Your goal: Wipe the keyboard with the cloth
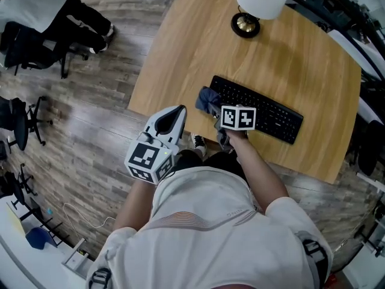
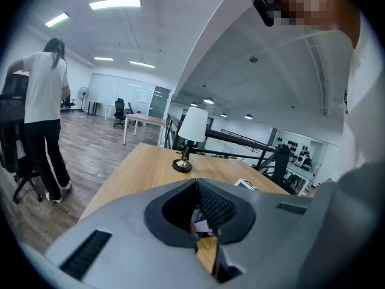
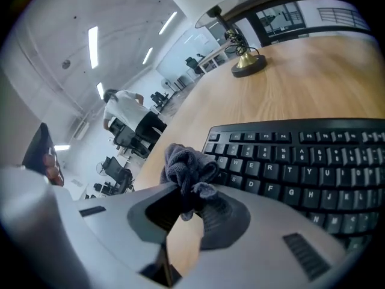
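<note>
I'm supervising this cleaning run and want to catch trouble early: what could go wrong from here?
1. The right gripper pinches only a bunched fold of the cloth, so the cloth may pull loose as it drags over the keys.
2. The left gripper is shut on nothing and held off the table, so the keyboard lies unsteadied and may slide under the wipe.

I see the table (image 1: pixel 301 47) as pale wood with a smooth, satin grain. The keyboard (image 3: pixel 301 161) looks like matt black plastic. The cloth (image 3: pixel 183 167) is soft, nubbly grey-blue fabric. The left gripper (image 2: pixel 197 220) has a matt grey plastic shell and ribbed dark pads (image 2: pixel 215 206). The lamp base (image 1: pixel 245 24) shines like polished brass.
</note>
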